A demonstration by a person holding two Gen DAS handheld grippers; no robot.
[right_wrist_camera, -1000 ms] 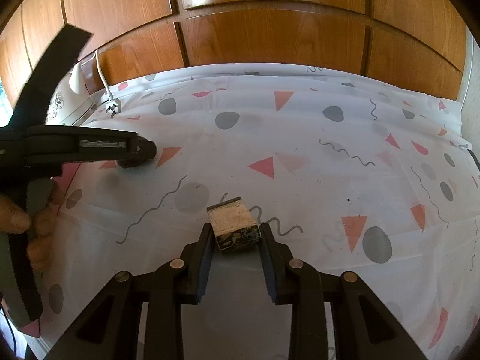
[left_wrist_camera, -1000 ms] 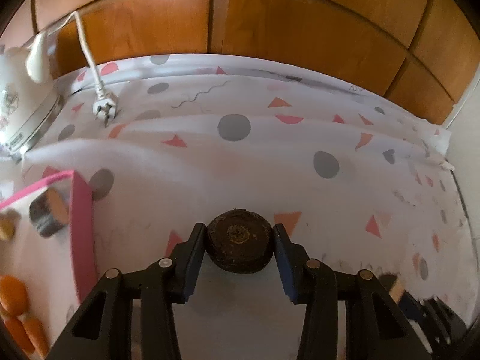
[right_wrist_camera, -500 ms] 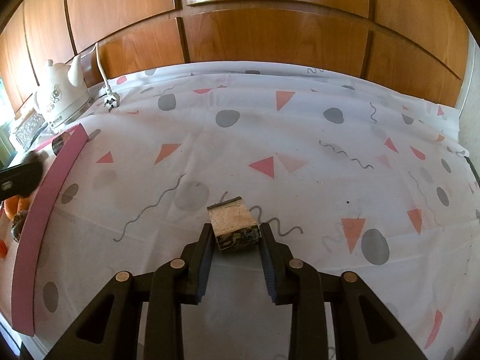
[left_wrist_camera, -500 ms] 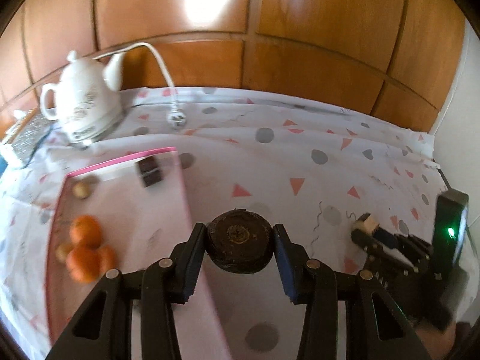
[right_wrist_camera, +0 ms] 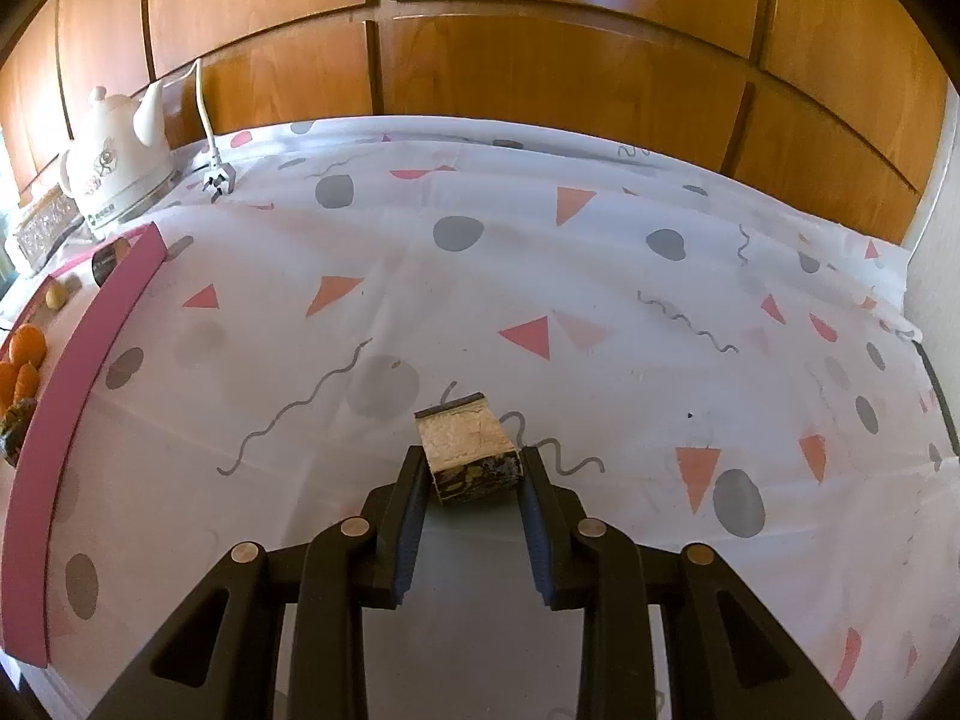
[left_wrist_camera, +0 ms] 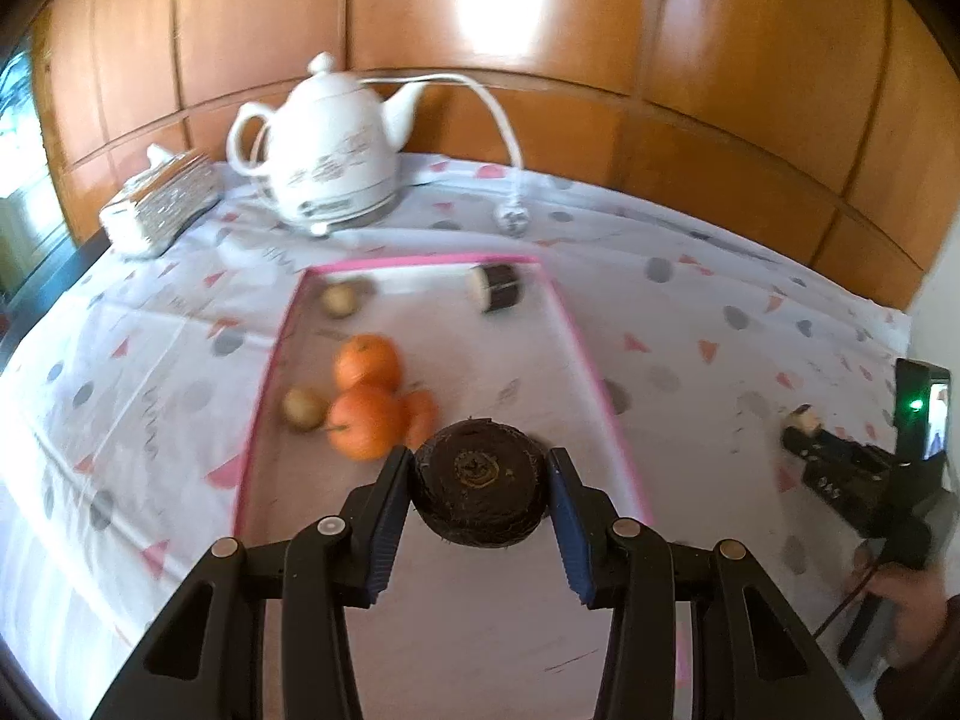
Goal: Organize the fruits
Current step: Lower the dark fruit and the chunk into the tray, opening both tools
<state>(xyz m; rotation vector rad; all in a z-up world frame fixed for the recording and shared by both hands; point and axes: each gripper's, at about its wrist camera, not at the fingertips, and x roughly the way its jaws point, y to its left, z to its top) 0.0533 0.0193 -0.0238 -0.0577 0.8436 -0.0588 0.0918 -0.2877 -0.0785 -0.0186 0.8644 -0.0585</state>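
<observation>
Oranges: you have three round orange fruits (left_wrist_camera: 366, 384) bunched together in the pink-rimmed flat tray (left_wrist_camera: 561, 312).
Small tan fruits: two, one (left_wrist_camera: 305, 409) touching the orange bunch, one (left_wrist_camera: 339, 299) near the tray's far left corner.
Dark cut pieces: three in all; a short dark cylinder with a pale cut face (left_wrist_camera: 497, 287) lies at the tray's far edge, and each of your claws carries one.
Left claw: your left gripper (left_wrist_camera: 480, 495) is clamped on a round, dark brown, rough-skinned fruit (left_wrist_camera: 480, 492), its ringed end facing the camera, hanging over the near part of the tray just beside the oranges.
Right claw: your right gripper (right_wrist_camera: 471, 471) is closed on a blocky dark-barked chunk with a pale, crumbly top face (right_wrist_camera: 469, 449), above the white patterned tablecloth (right_wrist_camera: 600, 276), well right of the tray.
Edges: the tray's pink rim runs between the two grippers; a white ceramic teapot (left_wrist_camera: 327, 147) and its white cord with plug (left_wrist_camera: 513, 216) sit beyond the tray by the wooden panel wall (left_wrist_camera: 720, 90).
Open room: the tray's middle and right side lie bare; cloth around the right gripper is bare.
</observation>
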